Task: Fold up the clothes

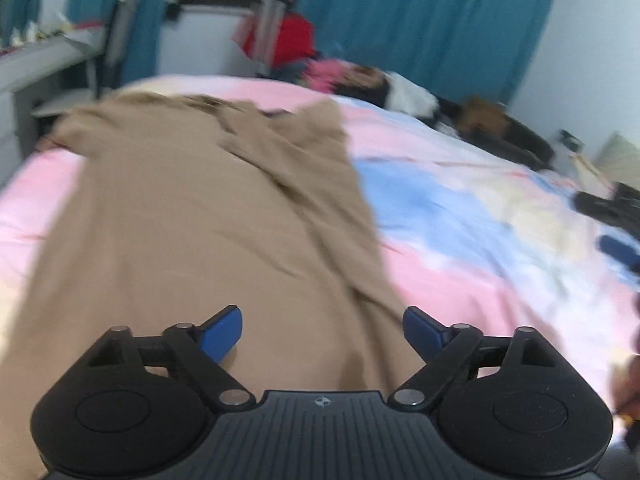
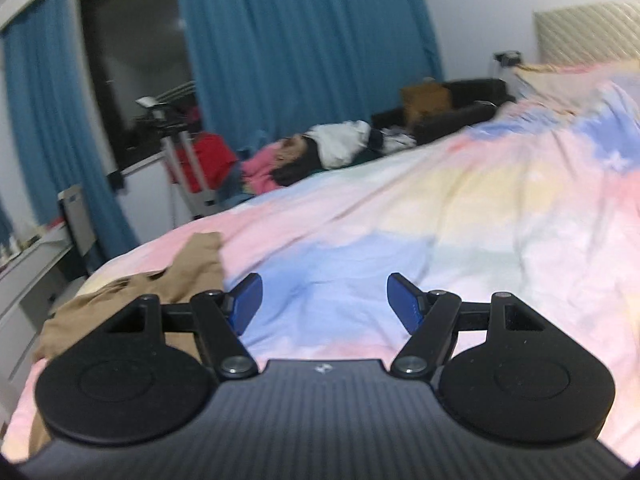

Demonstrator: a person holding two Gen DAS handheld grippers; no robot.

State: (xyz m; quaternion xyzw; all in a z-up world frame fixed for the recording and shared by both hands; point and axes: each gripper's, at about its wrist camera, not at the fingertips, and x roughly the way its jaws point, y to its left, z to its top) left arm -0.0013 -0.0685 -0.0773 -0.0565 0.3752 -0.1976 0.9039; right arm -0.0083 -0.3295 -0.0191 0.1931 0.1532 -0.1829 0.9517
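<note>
A tan garment (image 1: 208, 208) lies spread lengthwise on the pastel bed cover (image 1: 460, 220), creased along its right side. My left gripper (image 1: 323, 330) hovers open over the garment's near end, nothing between its blue fingers (image 1: 224, 330). In the right wrist view the same tan garment (image 2: 160, 280) shows at lower left, partly hidden behind the gripper body. My right gripper (image 2: 324, 304) stands open above the bare bed cover (image 2: 400, 220), to the right of the garment and apart from it.
A heap of pink, white and dark clothes (image 2: 320, 152) lies at the bed's far edge, with a red item (image 1: 288, 40) behind. Blue curtains (image 2: 304, 40) hang beyond. A white desk (image 1: 40, 64) stands left of the bed. Another dark gripper (image 1: 616, 216) shows at right.
</note>
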